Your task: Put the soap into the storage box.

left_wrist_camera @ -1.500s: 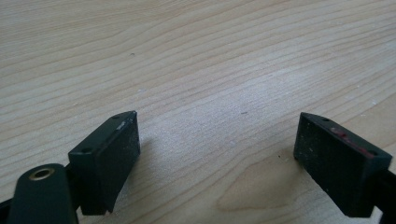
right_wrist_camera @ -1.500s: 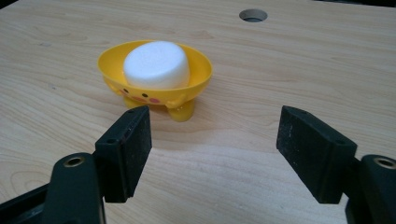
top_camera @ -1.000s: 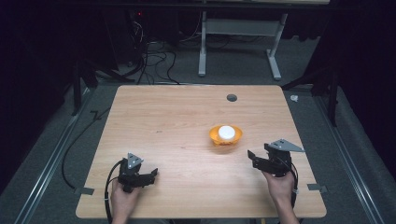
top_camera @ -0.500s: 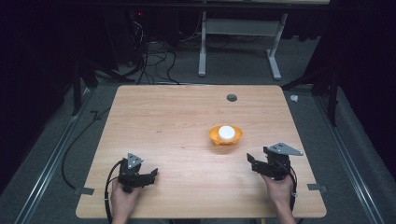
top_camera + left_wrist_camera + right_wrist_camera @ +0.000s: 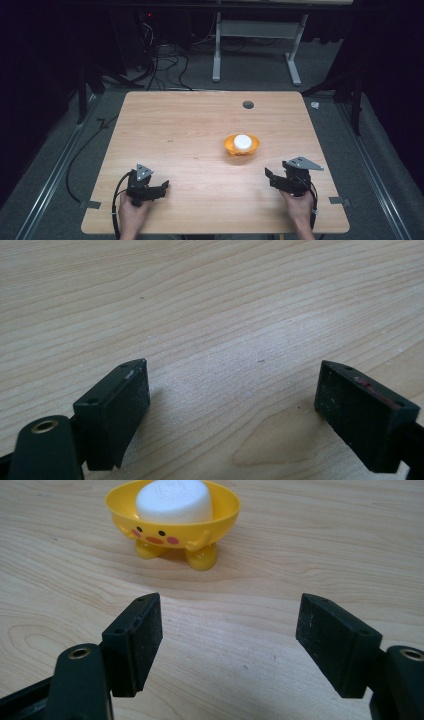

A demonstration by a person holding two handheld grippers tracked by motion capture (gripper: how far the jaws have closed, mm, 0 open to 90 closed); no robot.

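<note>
**A:** Start with the big picture. What's on the tabletop (image 5: 190,125)?

**B:** Very little, just one yellow duck-faced bowl (image 5: 241,146) right of its middle. Everything else I'll place from that bowl.

**A:** And the two grippers?

**B:** The right gripper (image 5: 270,177) sits near the bowl, on the person's side and a little to the right, and it points toward it. In the right gripper view its jaws stand wide apart with only bare wood between them and nothing held. The left gripper (image 5: 162,187) is well apart from the bowl, off to its left at the near edge. Its jaws are also spread wide and empty (the left gripper view has plain wood grain between them).

**A:** What's in the bowl?

**B:** A white rounded block (image 5: 172,500), possibly soap. It lies inside the bowl and rises above the rim.

**A:** So what's the step in hand?

**B:** I'd judge it's a reach by the right gripper toward the bowl. To do it well, keep the jaws spread and come in low and straight so the bowl ends up centred between them. Then close gently.

**A:** Any risk?

**B:** The bowl stands on small feet (image 5: 200,557), so a nudge from one jaw before the other could tip or slide it. The block looks smooth and might slip if it is pinched off-centre.
</note>
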